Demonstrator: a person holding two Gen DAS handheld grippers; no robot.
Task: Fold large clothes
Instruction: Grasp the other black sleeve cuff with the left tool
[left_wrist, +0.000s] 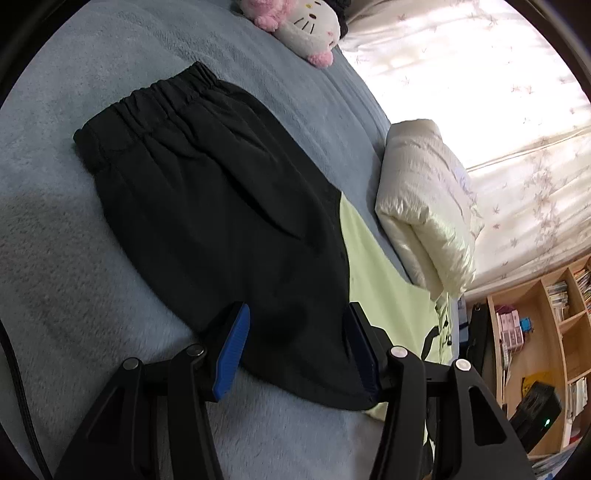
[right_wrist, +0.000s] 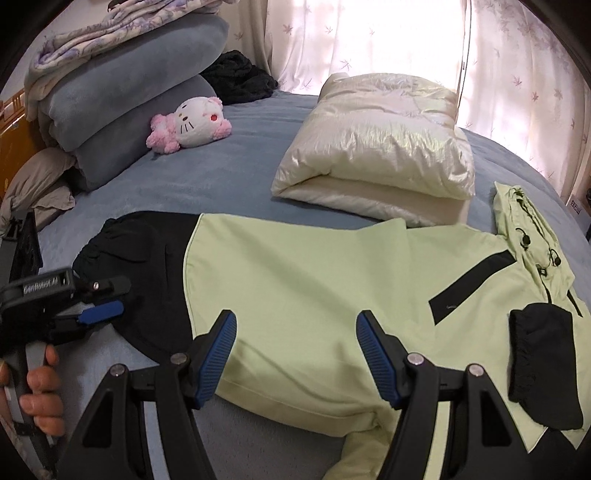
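Observation:
A light green jacket (right_wrist: 314, 266) with a black elastic hem section (left_wrist: 207, 192) lies flat on the blue bed cover (right_wrist: 221, 173). Its hood (right_wrist: 524, 229) is at the right, and a black cuff (right_wrist: 539, 362) is folded onto the body. My left gripper (left_wrist: 297, 310) hovers open over the near edge of the black section, with nothing pinched between its blue pads. It also shows at the left edge of the right wrist view as the left gripper (right_wrist: 118, 297), held by a hand (right_wrist: 40, 395). My right gripper (right_wrist: 295, 317) stands open above the green body near its front edge.
A folded cream puffer jacket (right_wrist: 380, 147) lies just behind the green jacket. A pink and white plush toy (right_wrist: 192, 122), stacked blankets (right_wrist: 122, 92) and a dark garment (right_wrist: 236, 77) sit at the back left. Curtains line the far side, and a bookshelf (left_wrist: 535, 325) stands beyond the bed.

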